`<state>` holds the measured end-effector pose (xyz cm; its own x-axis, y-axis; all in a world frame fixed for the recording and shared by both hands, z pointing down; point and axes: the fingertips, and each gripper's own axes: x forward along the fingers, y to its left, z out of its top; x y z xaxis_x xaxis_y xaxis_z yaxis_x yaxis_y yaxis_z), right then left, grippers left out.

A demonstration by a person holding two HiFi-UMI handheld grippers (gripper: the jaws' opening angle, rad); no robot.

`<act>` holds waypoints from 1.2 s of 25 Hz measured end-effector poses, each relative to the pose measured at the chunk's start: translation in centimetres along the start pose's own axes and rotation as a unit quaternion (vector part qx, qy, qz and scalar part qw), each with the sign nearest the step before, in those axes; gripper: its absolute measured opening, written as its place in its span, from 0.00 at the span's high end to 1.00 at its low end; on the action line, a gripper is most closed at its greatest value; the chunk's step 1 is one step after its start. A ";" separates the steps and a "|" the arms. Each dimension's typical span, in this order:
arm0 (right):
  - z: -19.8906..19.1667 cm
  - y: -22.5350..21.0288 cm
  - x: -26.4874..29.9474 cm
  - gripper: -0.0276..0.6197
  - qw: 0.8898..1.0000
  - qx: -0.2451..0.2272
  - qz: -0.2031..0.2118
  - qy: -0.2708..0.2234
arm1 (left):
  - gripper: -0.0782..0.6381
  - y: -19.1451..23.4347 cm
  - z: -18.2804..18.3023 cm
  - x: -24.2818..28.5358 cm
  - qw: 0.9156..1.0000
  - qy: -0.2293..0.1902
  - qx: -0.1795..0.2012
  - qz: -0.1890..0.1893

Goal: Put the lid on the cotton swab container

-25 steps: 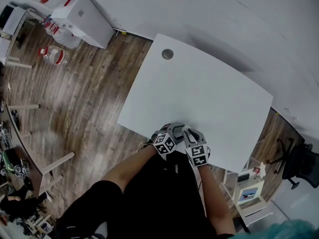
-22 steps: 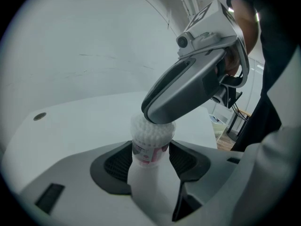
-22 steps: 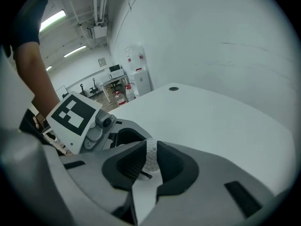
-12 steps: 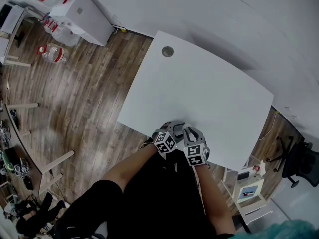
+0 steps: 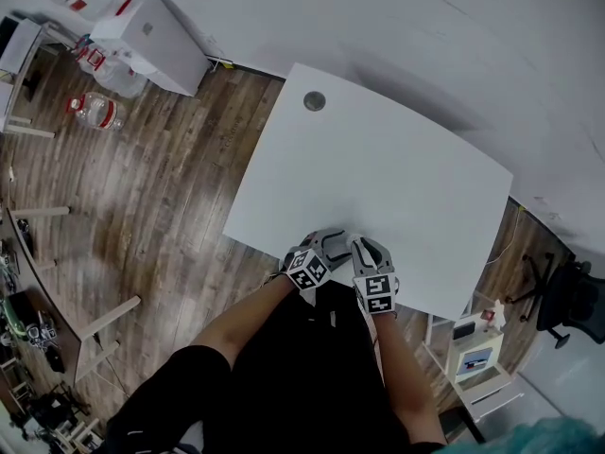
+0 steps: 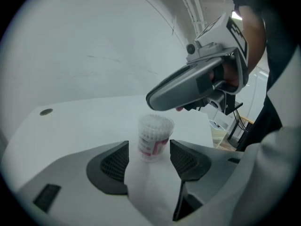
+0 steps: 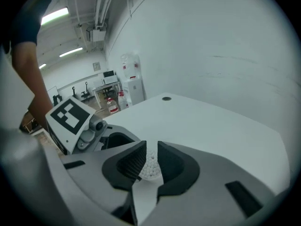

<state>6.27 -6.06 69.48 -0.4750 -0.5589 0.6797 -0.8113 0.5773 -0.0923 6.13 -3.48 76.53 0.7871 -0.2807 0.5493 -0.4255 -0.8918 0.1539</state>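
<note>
The cotton swab container, clear with a red label and white swab heads at its top, stands upright on the white table near its front edge. My left gripper has the container between its jaws with a gap on each side, and the jaws are opening. My right gripper hovers just above the container. In the right gripper view its jaws stand close together, and swab heads show through the narrow gap. I cannot make out a clear lid. In the head view both grippers hide the container.
A round grommet hole sits at the table's far left corner. On the wood floor to the left are a white cabinet and water bottles. A small shelf unit and a black chair stand to the right.
Both grippers stay together at the table's front edge. The right gripper's marker cube has drifted slightly right and toward me.
</note>
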 end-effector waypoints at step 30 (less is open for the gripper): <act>6.6 8.3 -20.5 0.84 0.964 0.119 -0.117 -0.208 | 0.87 -8.0 14.7 -21.4 0.972 -0.198 -0.087 0.086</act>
<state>6.98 6.28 49.99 -0.3250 -0.8763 0.3556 -0.9444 0.2810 -0.1706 -0.78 4.42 51.49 0.7927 -0.5663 0.2255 -0.6087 -0.7551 0.2437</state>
